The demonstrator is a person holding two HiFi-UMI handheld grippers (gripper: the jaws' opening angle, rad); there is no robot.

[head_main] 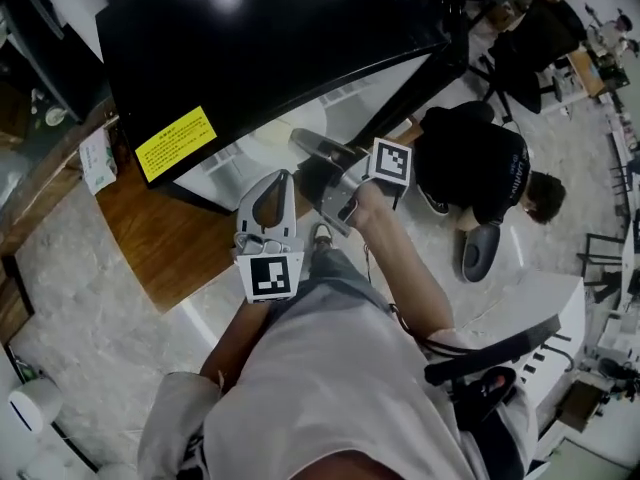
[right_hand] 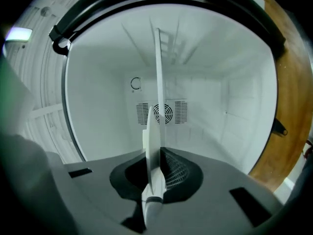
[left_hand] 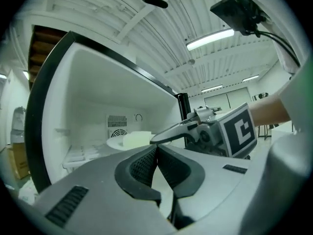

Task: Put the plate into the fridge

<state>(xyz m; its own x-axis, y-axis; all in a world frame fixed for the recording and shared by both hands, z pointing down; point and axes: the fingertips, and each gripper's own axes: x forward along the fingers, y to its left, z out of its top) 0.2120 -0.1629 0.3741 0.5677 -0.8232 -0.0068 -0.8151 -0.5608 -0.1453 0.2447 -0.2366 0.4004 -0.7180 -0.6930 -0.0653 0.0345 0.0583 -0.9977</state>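
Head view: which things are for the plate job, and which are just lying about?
For the job: plate, held in the right gripper; open fridge.
Just about: left gripper, shut and empty; small box beside the fridge; crouching person.

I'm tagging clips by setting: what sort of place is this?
Likely a lab or workshop rather than a home kitchen: the fridge stands on a wooden board, strip lights run along a ribbed ceiling, and cluttered desks line one side.
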